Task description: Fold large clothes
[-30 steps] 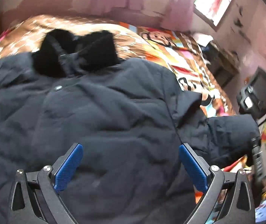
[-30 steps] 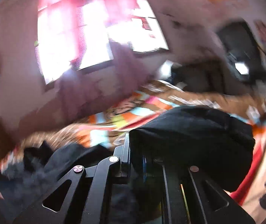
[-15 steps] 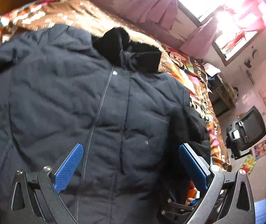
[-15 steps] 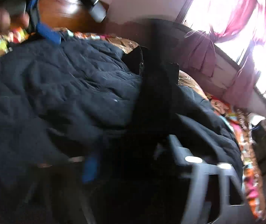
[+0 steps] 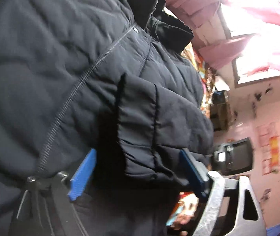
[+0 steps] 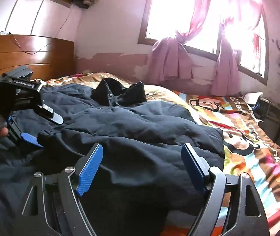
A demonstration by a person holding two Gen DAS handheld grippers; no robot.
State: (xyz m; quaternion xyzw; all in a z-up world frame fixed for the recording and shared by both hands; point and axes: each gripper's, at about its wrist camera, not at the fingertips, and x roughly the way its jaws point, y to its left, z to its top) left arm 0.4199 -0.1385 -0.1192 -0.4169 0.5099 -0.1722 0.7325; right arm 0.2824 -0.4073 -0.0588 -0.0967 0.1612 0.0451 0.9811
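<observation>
A large dark navy padded jacket (image 6: 132, 125) lies spread on the bed, zipper up, black collar (image 6: 120, 94) at the far end. One sleeve (image 5: 155, 129) is folded across the body, its cuff between the open jaws of my left gripper (image 5: 138, 167), close above the fabric. The left gripper also shows in the right wrist view (image 6: 29, 137), held by a hand at the left. My right gripper (image 6: 143, 163) is open and empty, just above the jacket's near side.
The bed has a colourful cartoon blanket (image 6: 238, 122). A wooden headboard (image 6: 27, 55) stands at the left, a window with pink curtains (image 6: 179, 59) behind. A dark TV (image 5: 232, 155) and cluttered shelf (image 6: 277, 110) are on the right.
My right gripper let go of the sleeve, which now lies across the jacket body, and pulled back open. My left gripper dropped close to the sleeve cuff.
</observation>
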